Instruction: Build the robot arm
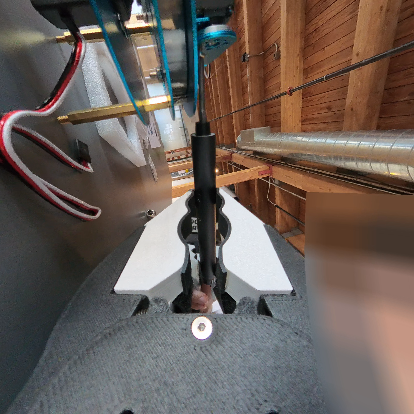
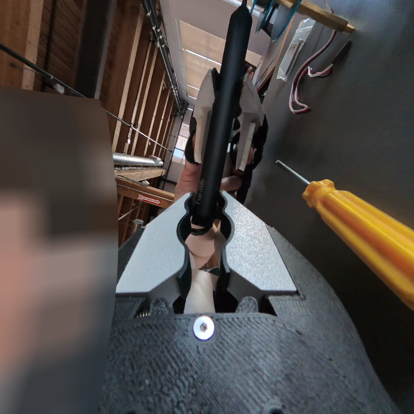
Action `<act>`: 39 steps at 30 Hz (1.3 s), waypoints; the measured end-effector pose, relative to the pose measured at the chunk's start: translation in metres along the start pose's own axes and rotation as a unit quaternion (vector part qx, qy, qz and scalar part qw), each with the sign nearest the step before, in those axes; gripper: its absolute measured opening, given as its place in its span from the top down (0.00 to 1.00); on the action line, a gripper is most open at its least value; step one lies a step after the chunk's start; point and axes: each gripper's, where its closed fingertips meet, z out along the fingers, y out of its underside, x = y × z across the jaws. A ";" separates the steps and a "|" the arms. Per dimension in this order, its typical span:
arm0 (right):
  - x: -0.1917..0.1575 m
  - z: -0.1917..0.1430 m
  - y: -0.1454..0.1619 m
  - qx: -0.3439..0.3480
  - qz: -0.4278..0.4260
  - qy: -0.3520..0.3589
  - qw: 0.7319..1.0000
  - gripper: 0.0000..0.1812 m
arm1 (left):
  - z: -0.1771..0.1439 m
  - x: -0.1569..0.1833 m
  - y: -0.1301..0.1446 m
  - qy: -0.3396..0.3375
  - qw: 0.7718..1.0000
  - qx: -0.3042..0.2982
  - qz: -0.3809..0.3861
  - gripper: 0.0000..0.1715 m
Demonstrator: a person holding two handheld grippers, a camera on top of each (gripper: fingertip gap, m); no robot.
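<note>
Left gripper (image 1: 205,201) and right gripper (image 2: 206,208) both clamped on black screwdriver (image 1: 204,179). Tip maybe touching blue metal frame (image 1: 179,67). Yellow screwdriver (image 2: 358,230) lying beside on grey table (image 2: 369,134).

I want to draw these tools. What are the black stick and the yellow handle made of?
The black screwdriver looks like matte metal, maybe coated: smooth with a dull, even sheen. The left gripper and right gripper both clamp it. The yellow screwdriver handle looks like glossy moulded plastic with ridges; its thin shaft looks like bare shiny metal.

Both the left hand-held gripper (image 1: 205,201) and right hand-held gripper (image 2: 205,207) are clamped, aimed forward.
</note>
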 end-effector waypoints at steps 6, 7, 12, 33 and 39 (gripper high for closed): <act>0.007 0.007 -0.002 -0.017 -0.074 0.066 0.995 0.83 | -0.005 -0.004 0.001 -0.025 0.999 -0.022 -0.007 0.91; 0.008 0.009 -0.002 -0.022 -0.074 0.070 0.995 0.83 | -0.005 -0.004 0.001 -0.029 0.999 -0.027 -0.007 0.91; 0.006 0.023 0.000 -0.014 -0.033 0.037 0.999 0.92 | -0.007 -0.001 -0.002 -0.036 0.998 -0.041 -0.020 0.91; 0.008 0.040 -0.001 0.017 -0.053 0.058 0.997 0.91 | -0.018 0.000 -0.010 -0.042 0.998 -0.048 -0.010 0.91; 0.010 0.042 -0.001 0.037 -0.036 0.043 0.998 0.91 | -0.019 -0.001 -0.011 -0.045 0.997 -0.059 0.000 0.91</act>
